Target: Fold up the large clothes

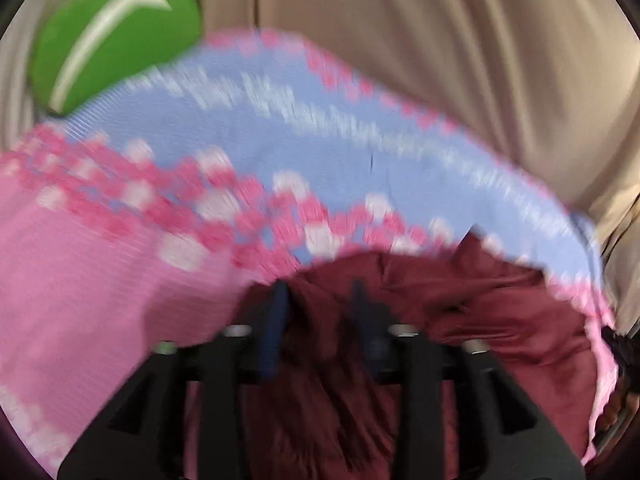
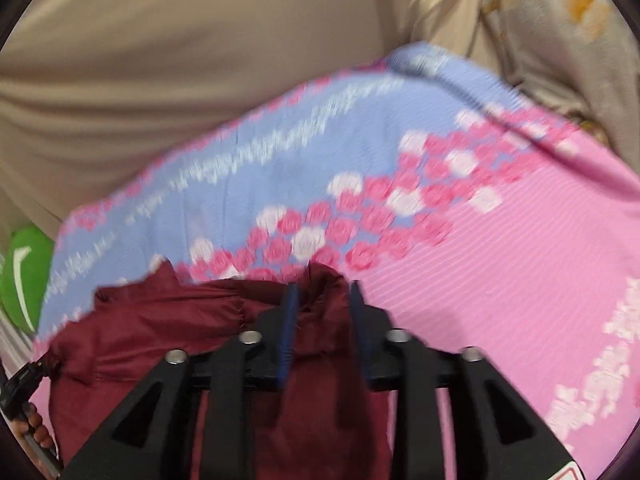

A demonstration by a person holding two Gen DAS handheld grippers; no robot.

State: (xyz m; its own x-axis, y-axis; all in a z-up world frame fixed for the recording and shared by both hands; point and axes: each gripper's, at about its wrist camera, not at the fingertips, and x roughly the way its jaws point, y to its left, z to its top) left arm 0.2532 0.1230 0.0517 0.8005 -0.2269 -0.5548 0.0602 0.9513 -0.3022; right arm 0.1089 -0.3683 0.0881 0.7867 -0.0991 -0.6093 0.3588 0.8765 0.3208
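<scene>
Maroon garment lies bunched on the pink and blue floral blanket, and both of your grippers have it. Your left hand-held gripper pinches a fold of it between its blue-padded fingers; your right hand-held gripper does the same with a raised tuft of the cloth. Your left view is heavily blurred, yet it shows the green cushion large at upper left. Your right view alone shows a yellow-stained pale cloth beyond the blanket and your other hand at the lower left edge.
</scene>
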